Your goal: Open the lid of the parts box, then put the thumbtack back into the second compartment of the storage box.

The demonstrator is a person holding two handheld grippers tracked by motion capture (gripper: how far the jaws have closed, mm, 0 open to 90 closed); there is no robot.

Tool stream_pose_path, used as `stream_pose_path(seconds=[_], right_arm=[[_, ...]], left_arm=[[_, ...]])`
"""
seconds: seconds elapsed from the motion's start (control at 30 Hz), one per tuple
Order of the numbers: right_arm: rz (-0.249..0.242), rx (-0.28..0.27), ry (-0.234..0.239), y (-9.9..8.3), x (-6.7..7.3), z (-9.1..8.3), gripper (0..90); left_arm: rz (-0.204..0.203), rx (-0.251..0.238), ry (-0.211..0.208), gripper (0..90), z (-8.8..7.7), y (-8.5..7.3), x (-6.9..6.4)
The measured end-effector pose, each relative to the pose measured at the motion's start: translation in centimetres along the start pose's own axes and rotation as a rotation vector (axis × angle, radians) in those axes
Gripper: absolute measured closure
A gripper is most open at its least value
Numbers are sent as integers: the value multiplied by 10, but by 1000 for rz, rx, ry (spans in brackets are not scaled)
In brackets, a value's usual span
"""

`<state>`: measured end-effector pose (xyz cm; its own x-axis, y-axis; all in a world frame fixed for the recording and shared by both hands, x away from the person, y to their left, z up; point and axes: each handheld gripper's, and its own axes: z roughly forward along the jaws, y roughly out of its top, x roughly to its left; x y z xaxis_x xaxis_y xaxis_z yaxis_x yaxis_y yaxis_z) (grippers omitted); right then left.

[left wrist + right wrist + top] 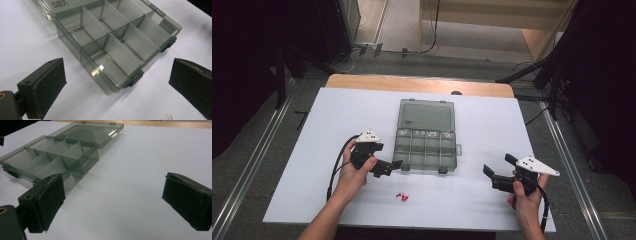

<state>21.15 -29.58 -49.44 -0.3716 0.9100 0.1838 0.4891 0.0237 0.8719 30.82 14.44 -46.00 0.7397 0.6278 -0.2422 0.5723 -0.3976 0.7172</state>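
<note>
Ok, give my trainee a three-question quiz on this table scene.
1. True or false: the organizer box has its lid shut.
2. Which hand-held gripper is nearer the box: A left hand-held gripper, B right hand-held gripper?
3. What colour are the small pieces lying on the table in front of the box?

Key: 1 false, the lid lies open; 2 A; 3 red.
</note>
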Motion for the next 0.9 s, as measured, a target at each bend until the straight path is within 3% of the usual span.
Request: stream_pose_path(seconds=[0.23,0.33,0.57,0.67,0.9], right_arm=[[1,-9,16,-7,4,-11,70],[-4,-14,9,-10,6,-14,88],[9,-48,-19,-14,5,-21,122],[21,-53,-15,-15,4,-22,137],[0,-68,-18,-16,6,-22,144]], left_arm=[[18,22,-18,5,-8,-8,-6],[31,19,-7,5,-12,-10,-8],[31,30,-36,5,-18,-15,-9],[31,30,-12,90,-20,-17,-10],[45,84,-35,93,-19,-25,-15]])
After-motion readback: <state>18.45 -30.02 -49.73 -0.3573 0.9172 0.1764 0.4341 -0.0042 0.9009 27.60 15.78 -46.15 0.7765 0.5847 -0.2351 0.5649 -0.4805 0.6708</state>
